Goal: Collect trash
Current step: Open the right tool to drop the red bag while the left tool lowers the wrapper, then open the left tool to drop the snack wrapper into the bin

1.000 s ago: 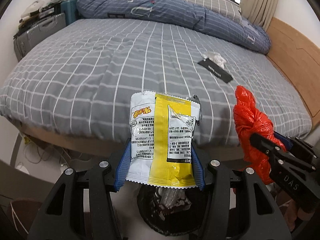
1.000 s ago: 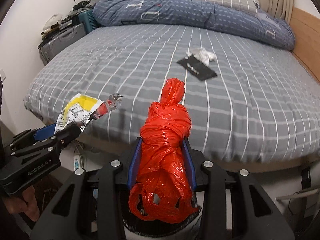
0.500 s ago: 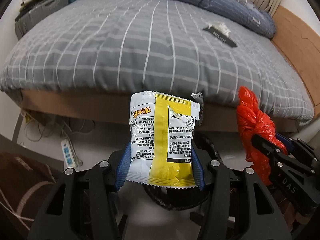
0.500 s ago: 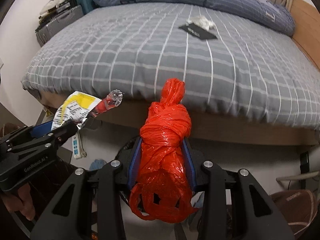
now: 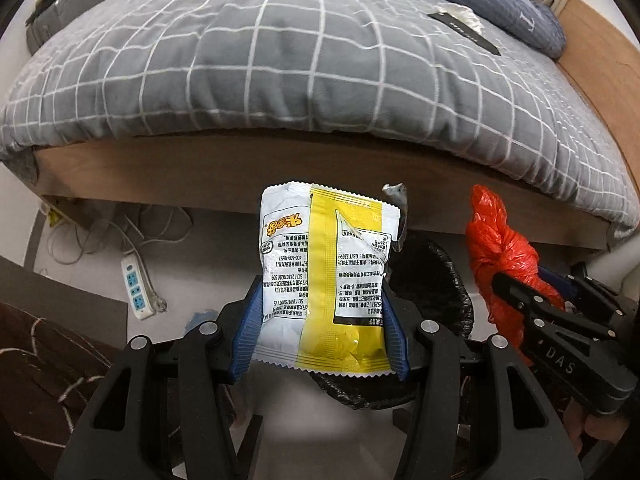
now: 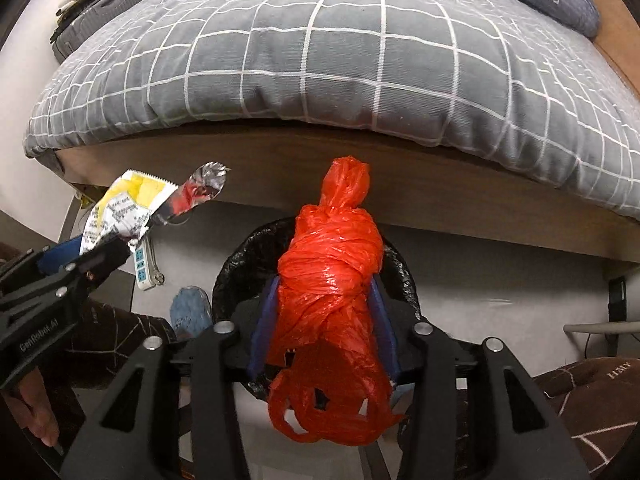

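Trash, item one: crinkled white-and-yellow foil snack wrapper (image 5: 324, 280), pinched between the blue fingers (image 5: 250, 332) of the left gripper (image 5: 322, 334), both pads pressed on its side edges, printing upside down. It hangs above the black-bag-lined round bin (image 5: 448, 280) on the floor, just off the foot edge of the bed (image 5: 280, 60).

Item two: knotted red plastic bag (image 6: 332, 292) sits between the fingers of the right gripper (image 6: 324, 328), also over the bin (image 6: 400, 268). Those fingers have just been opening. Bag still bulges against both blue pads, so whether the grip has let go I cannot tell.

Left wrist view only: wrapper's printed face, tangle of grey cables (image 5: 120, 232) by the bed frame's left corner, brown patterned rug (image 5: 48, 360) at lower left. It sees the right gripper (image 5: 532, 292) side-on with the red bag (image 5: 496, 248) sticking out.

Right wrist view only: wrapper's silver inner side (image 6: 200, 192) and torn tip, left gripper (image 6: 92, 256) from the side with a person's hand (image 6: 36, 412) on its handle, blue slipper (image 6: 190, 308) beside the bin, brown cushion (image 6: 596, 404) at lower right.

Both views: white power strip (image 5: 138, 288) on the floor, black flat card (image 5: 464, 32) with crumpled white tissue (image 5: 460, 12) well back on the grey checked bedcover.
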{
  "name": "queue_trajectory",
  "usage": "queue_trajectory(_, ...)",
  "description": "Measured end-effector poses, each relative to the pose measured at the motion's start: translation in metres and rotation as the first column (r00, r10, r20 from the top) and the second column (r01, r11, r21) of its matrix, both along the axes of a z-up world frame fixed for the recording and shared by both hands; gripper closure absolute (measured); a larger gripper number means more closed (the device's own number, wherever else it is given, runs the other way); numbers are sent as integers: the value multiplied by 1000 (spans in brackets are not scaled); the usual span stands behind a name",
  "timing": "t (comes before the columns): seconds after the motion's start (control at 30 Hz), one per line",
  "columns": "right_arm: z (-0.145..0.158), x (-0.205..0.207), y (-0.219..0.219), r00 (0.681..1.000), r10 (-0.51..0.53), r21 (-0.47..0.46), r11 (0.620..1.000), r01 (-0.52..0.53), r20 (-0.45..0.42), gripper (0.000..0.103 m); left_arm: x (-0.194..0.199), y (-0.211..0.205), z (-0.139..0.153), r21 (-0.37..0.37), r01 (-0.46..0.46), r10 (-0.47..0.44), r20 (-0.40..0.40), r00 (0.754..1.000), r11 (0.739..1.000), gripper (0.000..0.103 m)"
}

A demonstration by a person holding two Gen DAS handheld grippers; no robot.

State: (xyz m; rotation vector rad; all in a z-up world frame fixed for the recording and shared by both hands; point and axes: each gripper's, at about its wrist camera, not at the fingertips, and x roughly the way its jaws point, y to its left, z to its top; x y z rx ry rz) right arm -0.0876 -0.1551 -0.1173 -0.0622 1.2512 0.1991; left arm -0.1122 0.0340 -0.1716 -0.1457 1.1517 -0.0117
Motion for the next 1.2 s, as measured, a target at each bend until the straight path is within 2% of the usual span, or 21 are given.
queue_trajectory(0.27,2,2,-2,999,-6,-6,1000,6,34,24,2,-5,-4,2,10,-10,-4,1000,1000,52)
queue_trajectory(0.47,8,3,-32,996,-51,-44,998,54,77,9,7,-25,-8,0,53,-53,-12,999,999,52)
queue_trajectory(0.73,15,-7,-74,987,-124,-72,989,131,99,8,14,-70,-11,-6,136,-136,-20,991,991,51)
queue_trajectory(0.93,19,-9,-95,977,-181,-58,980,188,110,8,15,-94,-15,0,186,-186,-27,982,983,51)
queue_trajectory(1.03,20,-8,-99,973,-199,-48,977,206,113,8,15,-101,-14,30,192,-192,-13,981,981,40)
queue_trajectory(1.1,22,-7,-98,972,-205,-43,976,212,116,8,15,-103,-12,49,191,-192,2,981,980,26)
queue_trajectory(1.2,27,-6,-95,971,-205,-38,977,211,125,8,15,-102,-7,62,185,-186,23,982,981,18)
